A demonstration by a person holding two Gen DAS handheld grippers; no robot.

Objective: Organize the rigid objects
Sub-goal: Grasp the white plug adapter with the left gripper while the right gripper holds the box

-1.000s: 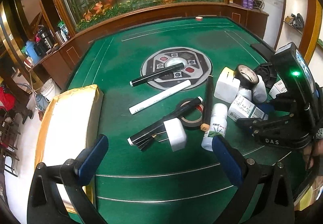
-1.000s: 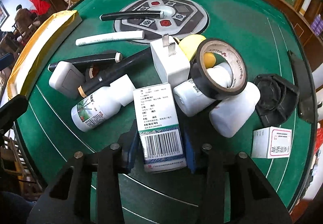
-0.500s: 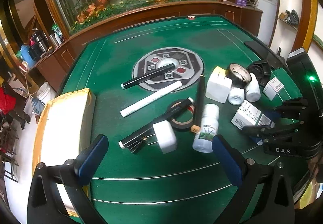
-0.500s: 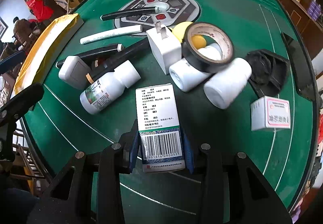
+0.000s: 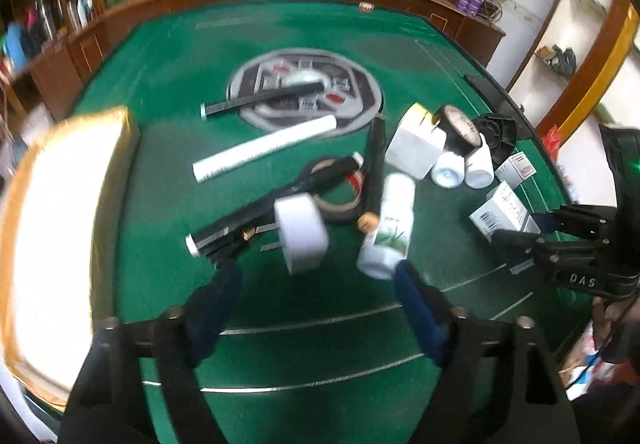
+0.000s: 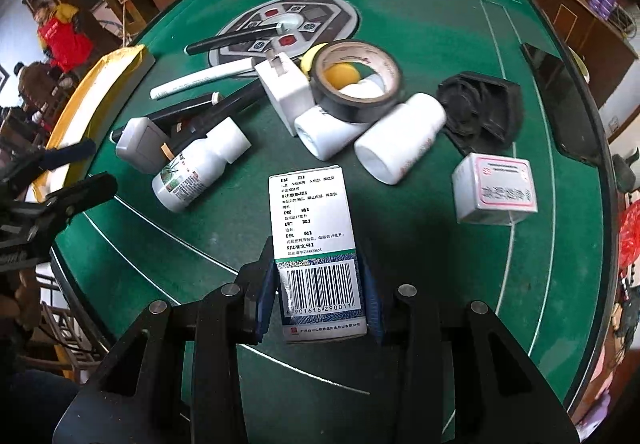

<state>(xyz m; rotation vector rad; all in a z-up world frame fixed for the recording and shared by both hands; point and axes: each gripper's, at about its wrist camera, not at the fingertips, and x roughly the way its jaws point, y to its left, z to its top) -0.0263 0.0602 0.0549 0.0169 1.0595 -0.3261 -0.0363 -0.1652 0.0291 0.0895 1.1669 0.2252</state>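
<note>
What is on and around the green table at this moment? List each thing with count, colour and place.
Table: one, green felt, wooden rim.
Centre panel: one, grey, mid-table.
Marker pens: three black, one white, left of centre.
Tape rolls: two, black; one resting on the white bottles, one under the pens.
Plug adapters: two, white, amid the clutter.
Plain bottles: two, white, lying down.
Labelled bottle: one, white, lying down.
Yellow ball: one, seen through the tape roll.
Black holder: one, right side.
Small box: one, white with pink.
Padded envelope: one, yellow and white, left edge.
Medicine box: one, white and green, in the right gripper.
Left gripper: jaws closing, nothing between.
Right gripper: shut on the box.
</note>
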